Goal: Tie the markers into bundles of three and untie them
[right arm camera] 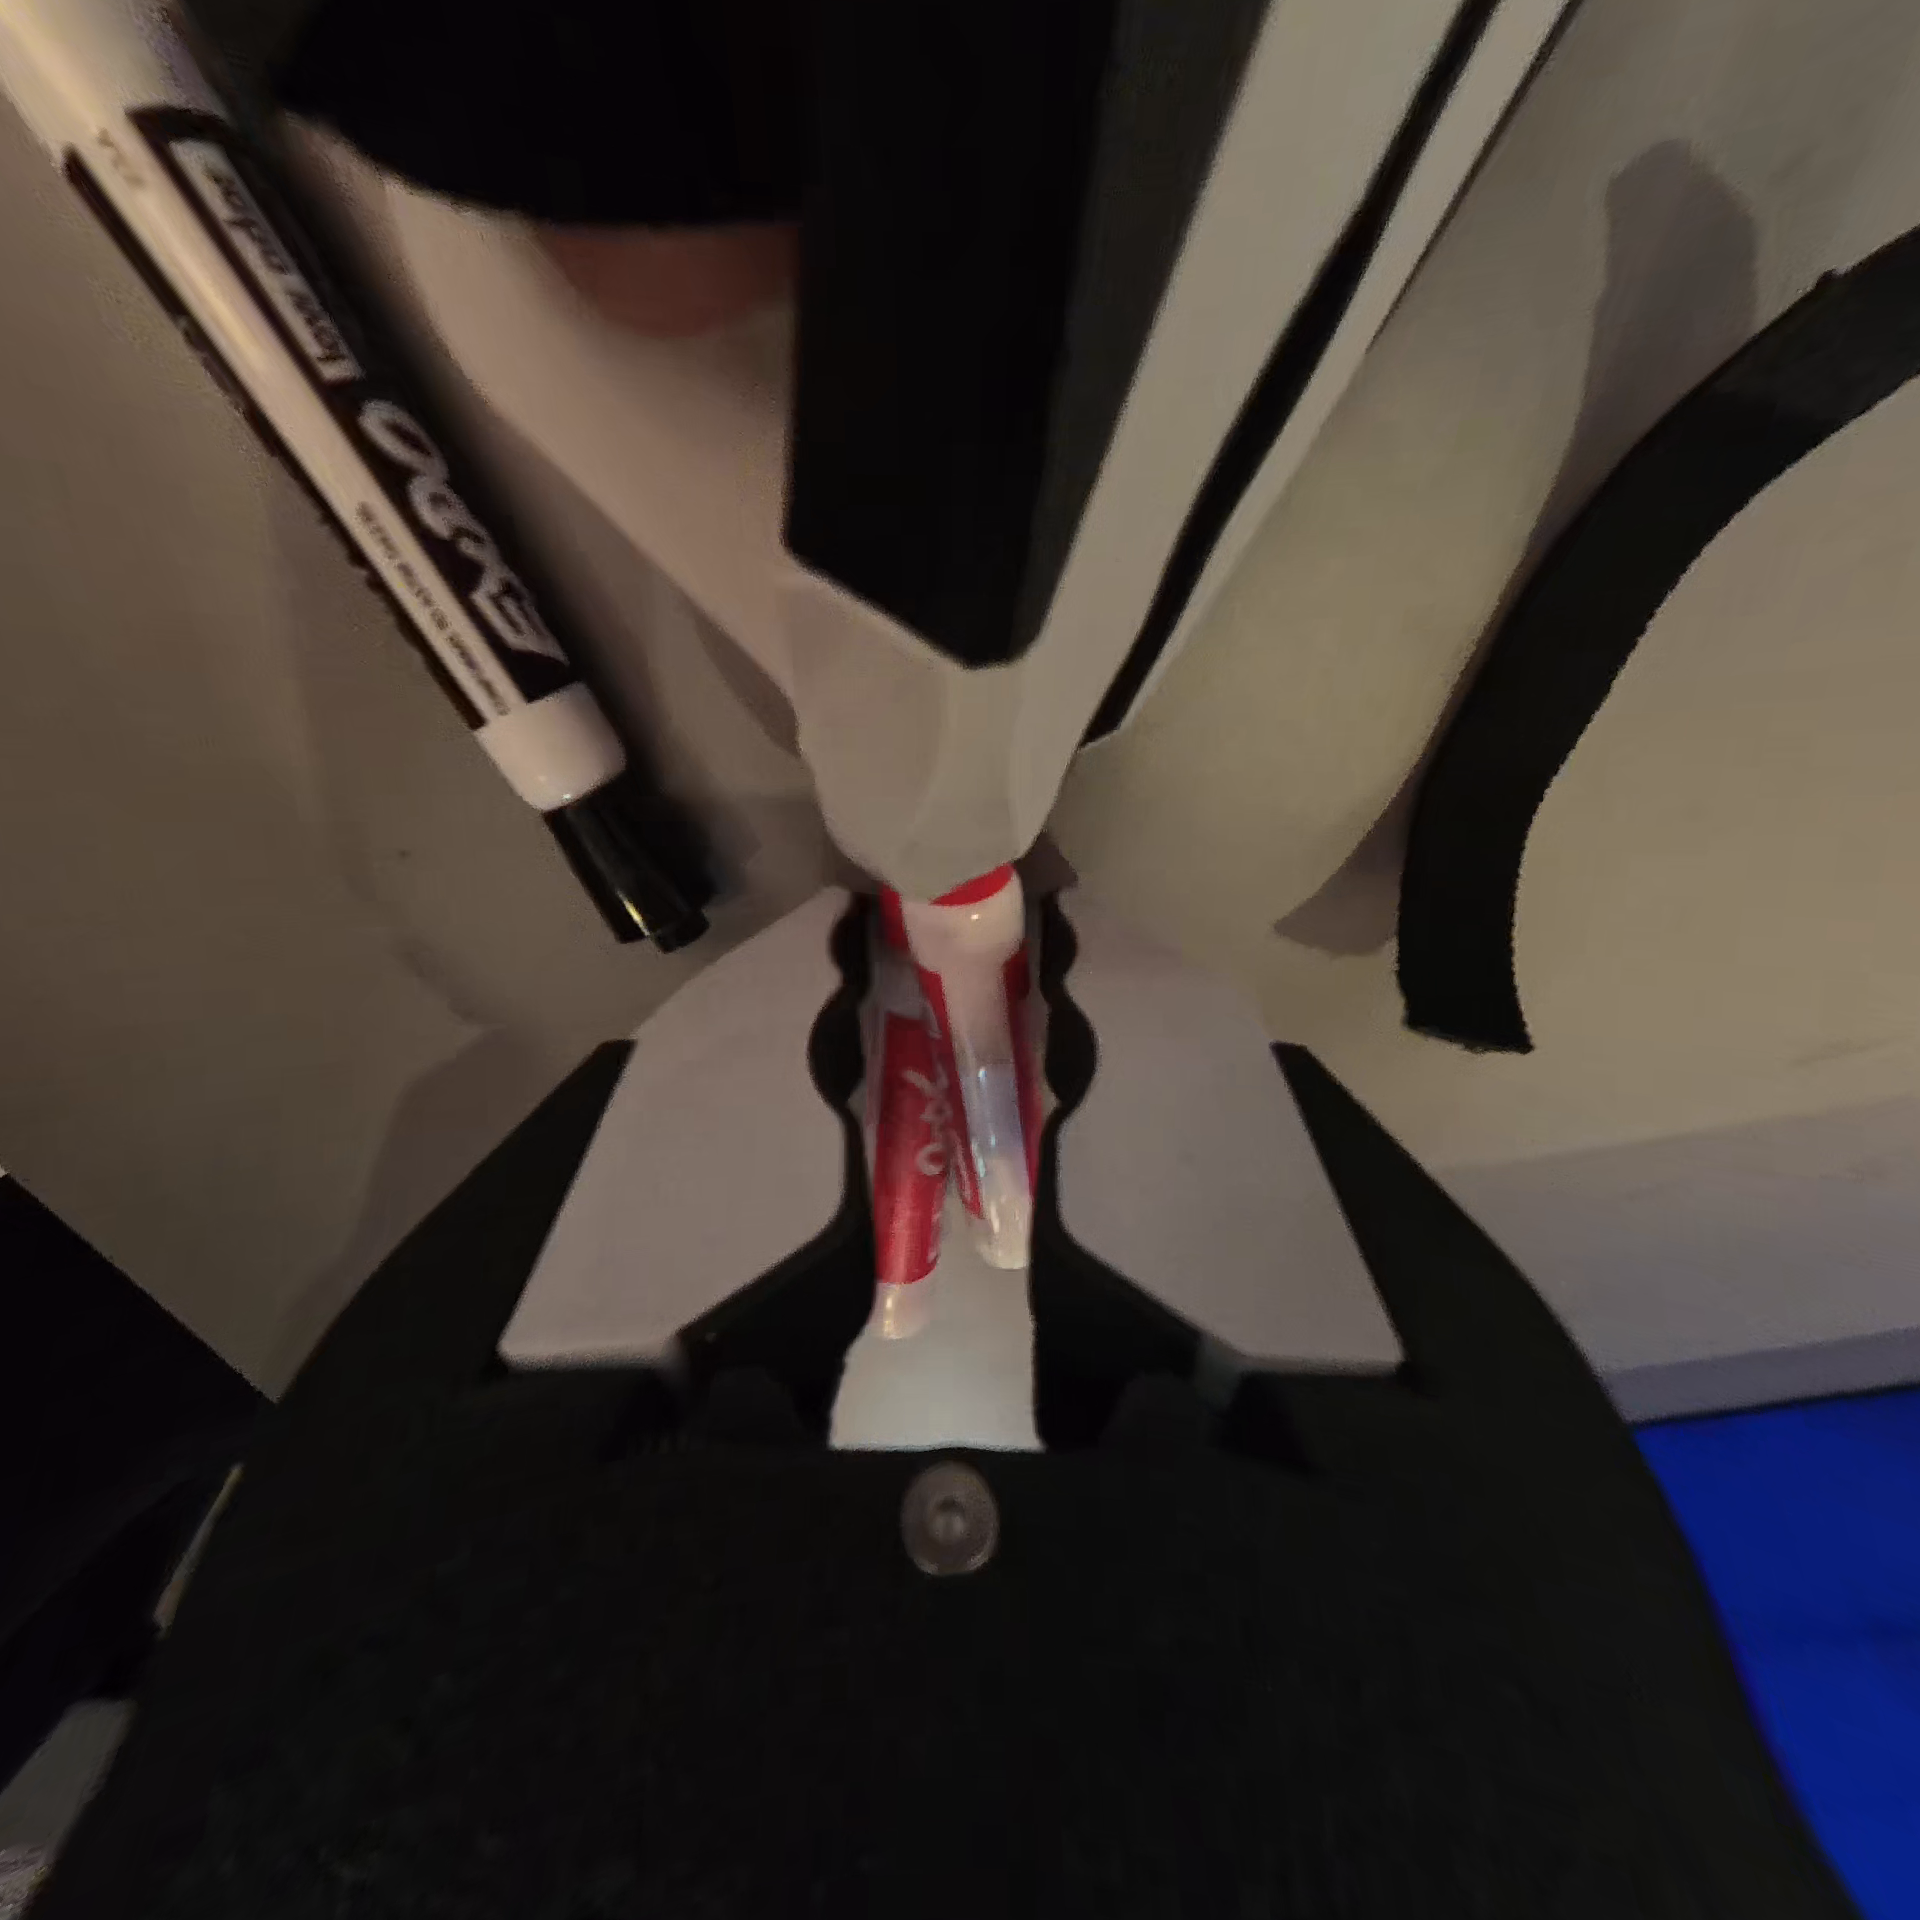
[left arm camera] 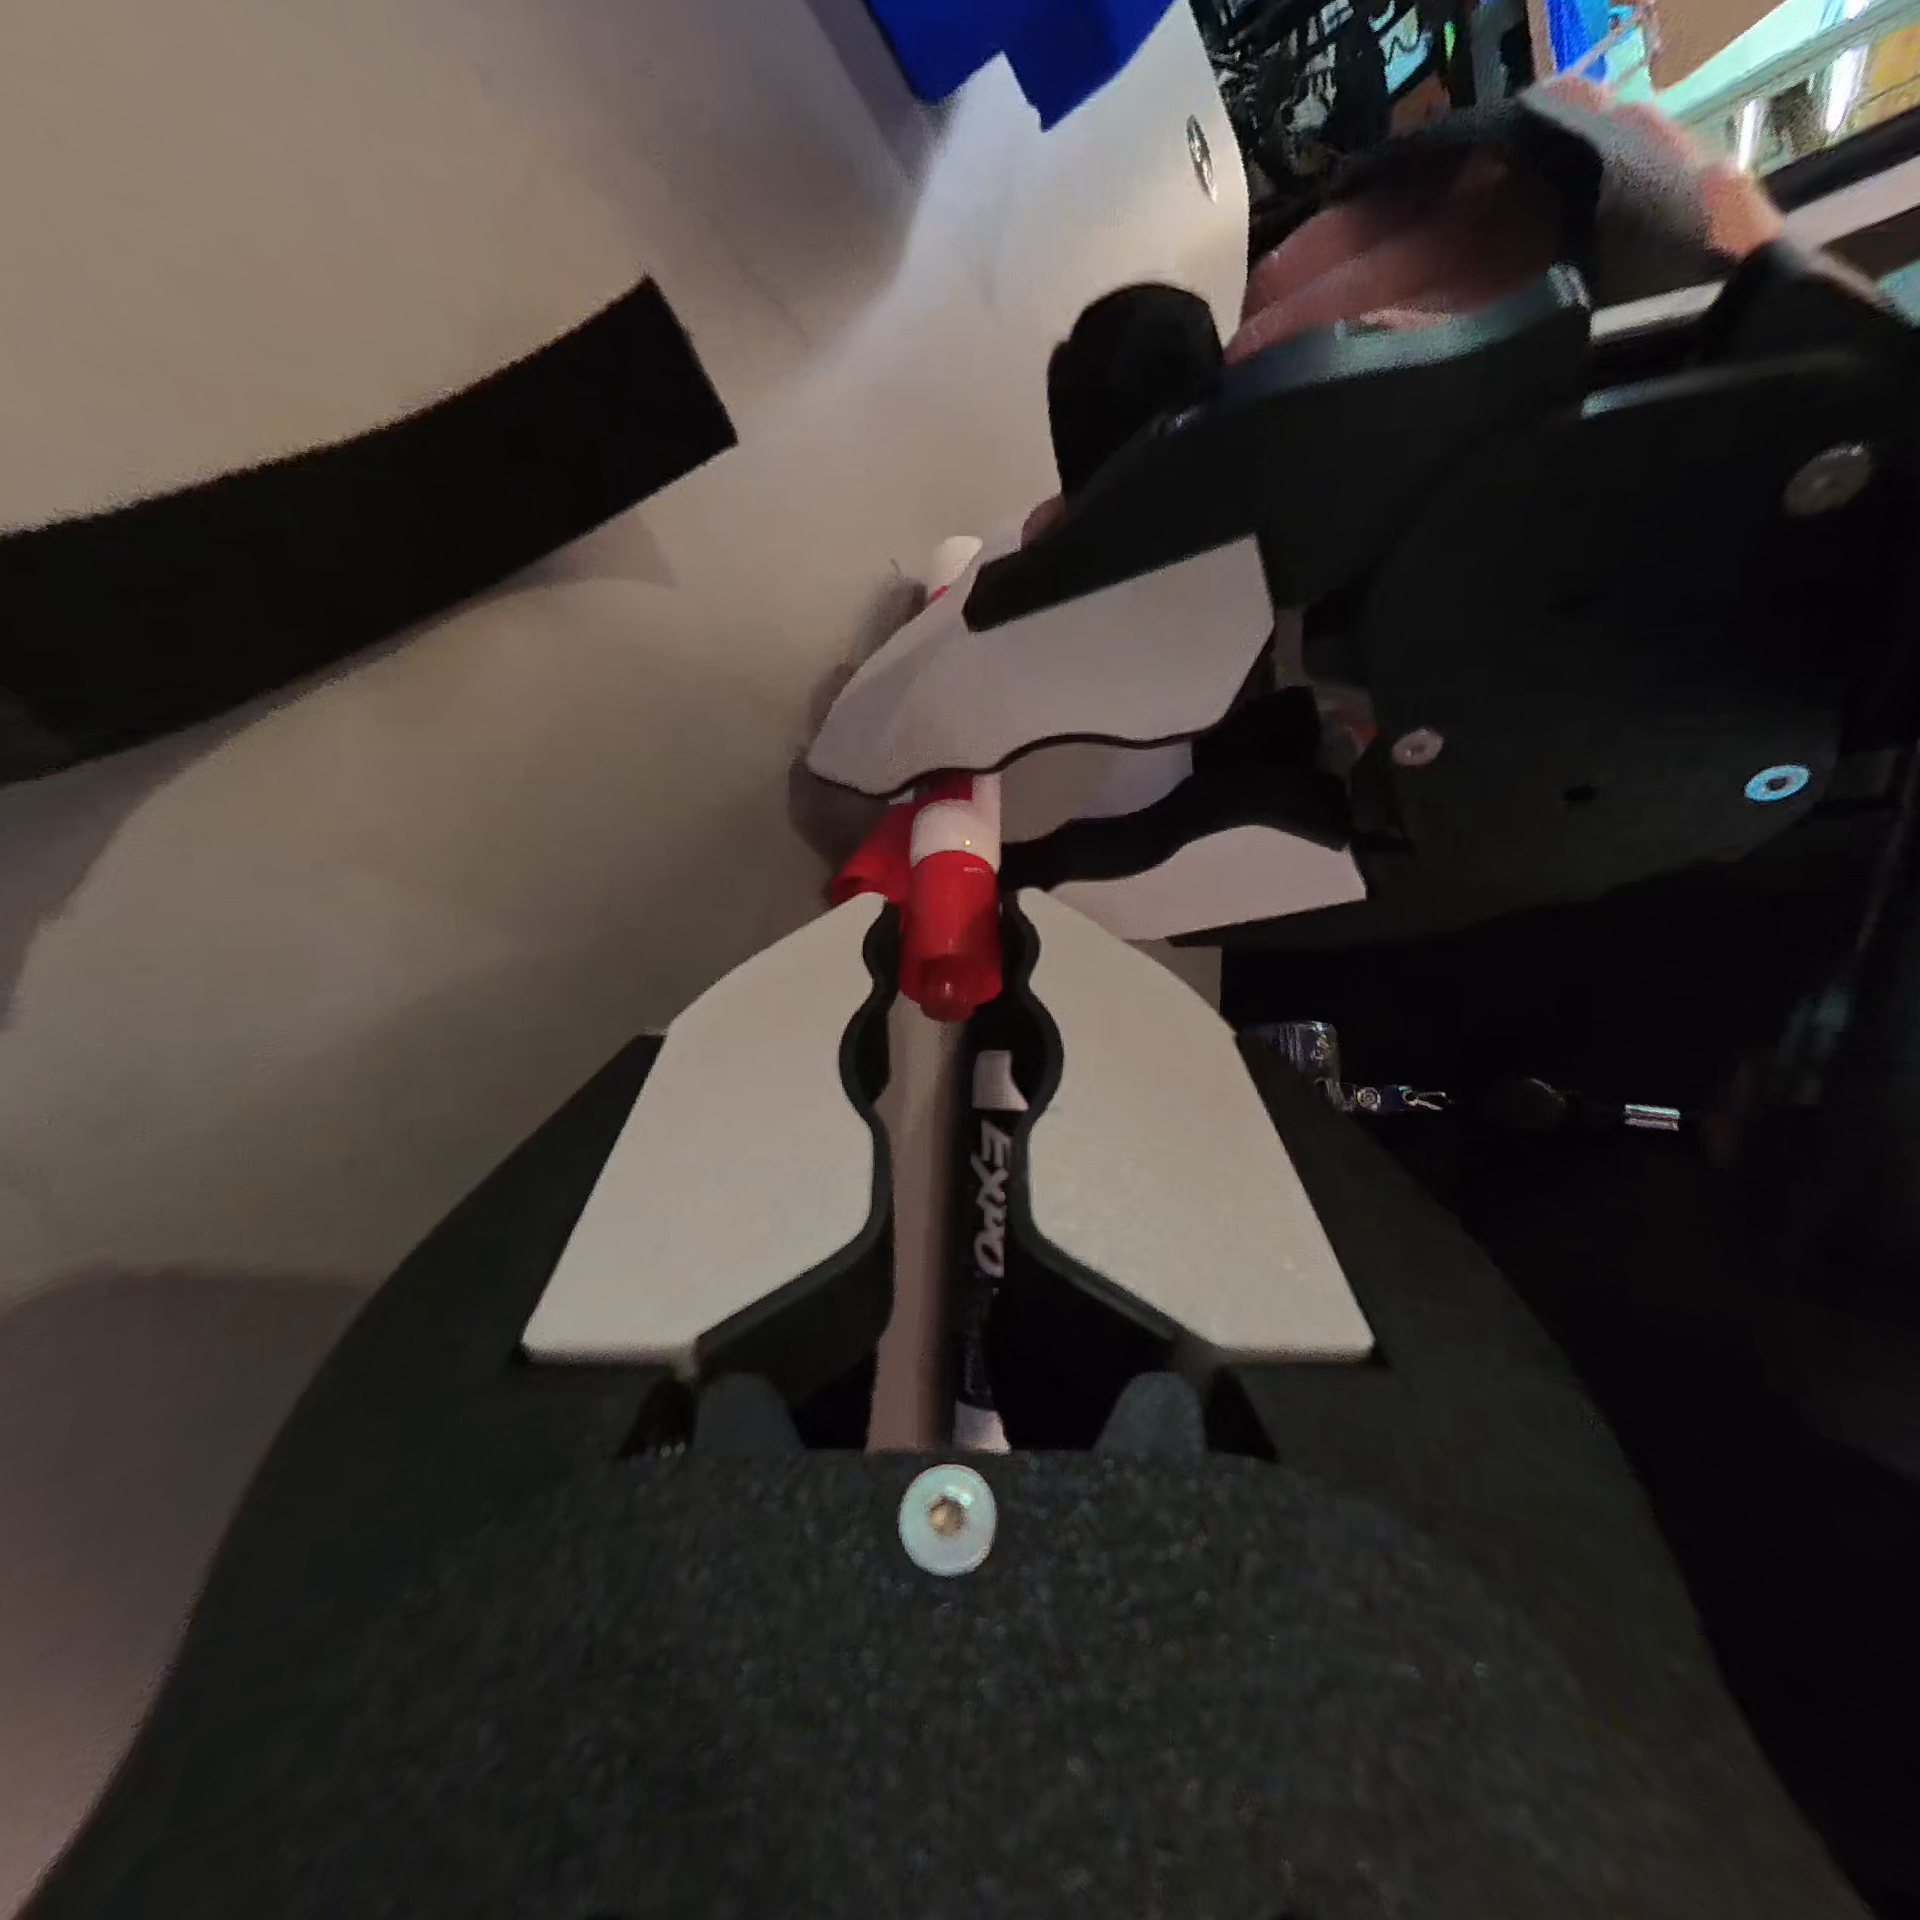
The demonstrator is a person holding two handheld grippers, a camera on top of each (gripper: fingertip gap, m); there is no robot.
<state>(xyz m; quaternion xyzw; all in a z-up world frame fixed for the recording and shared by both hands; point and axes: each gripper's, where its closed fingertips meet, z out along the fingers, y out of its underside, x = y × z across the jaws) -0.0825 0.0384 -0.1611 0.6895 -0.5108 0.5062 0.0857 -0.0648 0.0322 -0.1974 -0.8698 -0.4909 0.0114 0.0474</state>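
Gripping from opposite ends, the left gripper (left arm camera: 940,935) and right gripper (right arm camera: 951,935) are both clamped on the red markers (right arm camera: 940,1122) — long axes running along the fingers. A black marker (right arm camera: 416,499) lies beside them; the black strap (left arm camera: 343,488) lies apart on the white table (left arm camera: 416,935).

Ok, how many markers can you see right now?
3. Two red markers sit side by side, gripped at opposite ends by the left claw and right claw. One black marker lies on the table beside them. Others may be hidden.
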